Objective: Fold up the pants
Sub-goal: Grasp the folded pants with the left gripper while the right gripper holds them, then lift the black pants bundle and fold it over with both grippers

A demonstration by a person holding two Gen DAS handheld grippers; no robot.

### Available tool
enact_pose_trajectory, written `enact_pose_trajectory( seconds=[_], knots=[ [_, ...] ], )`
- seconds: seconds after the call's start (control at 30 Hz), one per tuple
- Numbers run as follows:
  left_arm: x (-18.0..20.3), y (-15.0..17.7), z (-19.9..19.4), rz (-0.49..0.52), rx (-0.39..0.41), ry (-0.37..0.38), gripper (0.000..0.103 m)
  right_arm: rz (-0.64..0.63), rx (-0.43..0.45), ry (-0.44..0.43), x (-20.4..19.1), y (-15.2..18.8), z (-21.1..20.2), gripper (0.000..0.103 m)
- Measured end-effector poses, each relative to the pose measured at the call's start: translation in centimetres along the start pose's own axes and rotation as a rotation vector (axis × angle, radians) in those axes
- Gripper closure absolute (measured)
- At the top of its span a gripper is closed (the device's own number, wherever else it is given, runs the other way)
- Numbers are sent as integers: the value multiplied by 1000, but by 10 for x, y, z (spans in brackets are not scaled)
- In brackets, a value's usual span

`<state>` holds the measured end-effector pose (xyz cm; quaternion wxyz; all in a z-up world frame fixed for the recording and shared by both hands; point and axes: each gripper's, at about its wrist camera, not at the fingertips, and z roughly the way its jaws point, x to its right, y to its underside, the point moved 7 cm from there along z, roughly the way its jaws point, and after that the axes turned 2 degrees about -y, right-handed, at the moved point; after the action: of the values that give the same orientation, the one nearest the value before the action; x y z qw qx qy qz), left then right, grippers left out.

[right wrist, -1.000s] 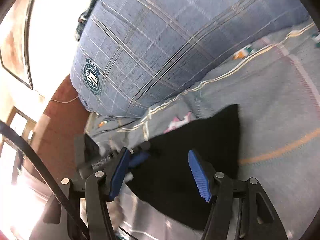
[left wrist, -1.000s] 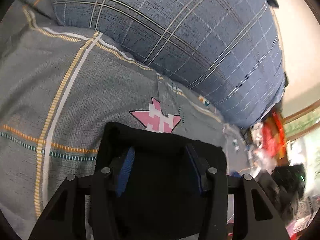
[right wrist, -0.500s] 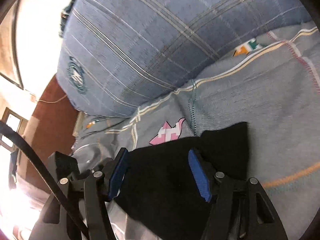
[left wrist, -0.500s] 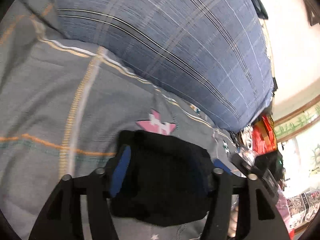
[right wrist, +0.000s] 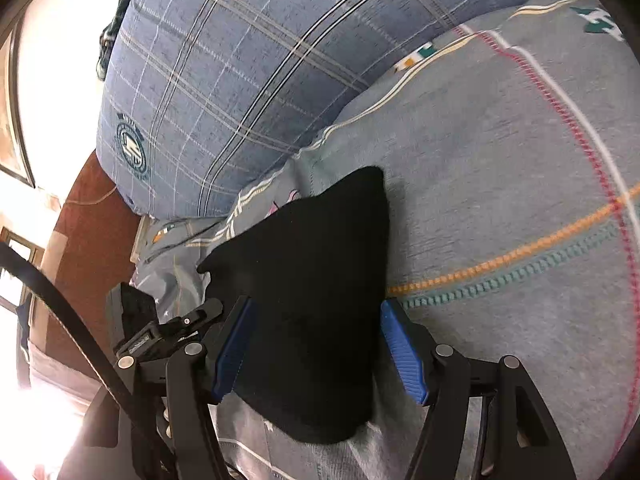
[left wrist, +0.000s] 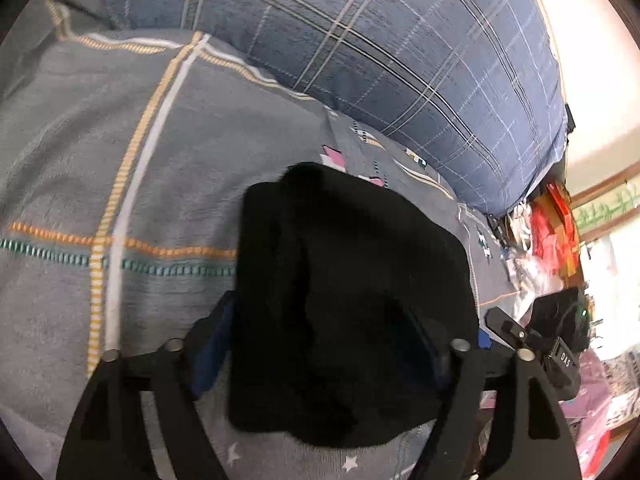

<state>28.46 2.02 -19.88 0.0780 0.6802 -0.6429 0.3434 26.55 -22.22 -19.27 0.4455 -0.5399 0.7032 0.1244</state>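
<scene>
The black pants [left wrist: 344, 304] lie folded into a compact bundle on the grey patterned bedspread [left wrist: 100, 152]. My left gripper [left wrist: 320, 348] is open, its blue-padded fingers either side of the bundle, partly hidden by the cloth. In the right wrist view the pants [right wrist: 316, 296] show as a dark wedge. My right gripper [right wrist: 316, 348] is open, its blue pads astride the near end of the bundle. The right gripper's body [left wrist: 536, 344] shows at the right in the left wrist view.
A large blue plaid pillow [left wrist: 400, 48] lies along the far side of the bed, also in the right wrist view [right wrist: 248, 64]. Red and mixed clutter [left wrist: 548, 236] sits beyond the bed's right end. The bed edge and a reddish-brown floor [right wrist: 92, 216] lie left.
Both grippers have moved in lower over the bundle, which now fills more of each view. The bundle looks more bunched and thicker than a second ago. Both grippers stay open.
</scene>
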Motion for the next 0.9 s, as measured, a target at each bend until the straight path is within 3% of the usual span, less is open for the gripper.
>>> enact_pose_trajectory(
  seconds=[0.03,0.1,0.17,0.2,0.27,0.5,0.67,0.9],
  knots=[
    [3,1,1,19,1,-21,26,-9,-4,13,0,-1,4,32],
    [8,3,-2,54,11,-43,51,-19,-12,37,1,-3,13,36],
    [10,4,-11,59,24,-33,59,-30,0,35,-4,-4,10,58],
    [11,5,-15,59,31,-28,60,-46,4,27,-9,-4,6,61],
    [15,7,-21,60,43,-36,62,-95,9,34,-22,-2,1,69],
    [31,6,-58,43,125,-1,63,-270,70,47,-83,-2,-23,71],
    [37,-5,-80,10,172,33,63,-290,103,8,-105,-13,-34,71],
    [39,-13,-68,10,171,-24,63,-305,106,31,-110,-25,-25,71]
  ],
)
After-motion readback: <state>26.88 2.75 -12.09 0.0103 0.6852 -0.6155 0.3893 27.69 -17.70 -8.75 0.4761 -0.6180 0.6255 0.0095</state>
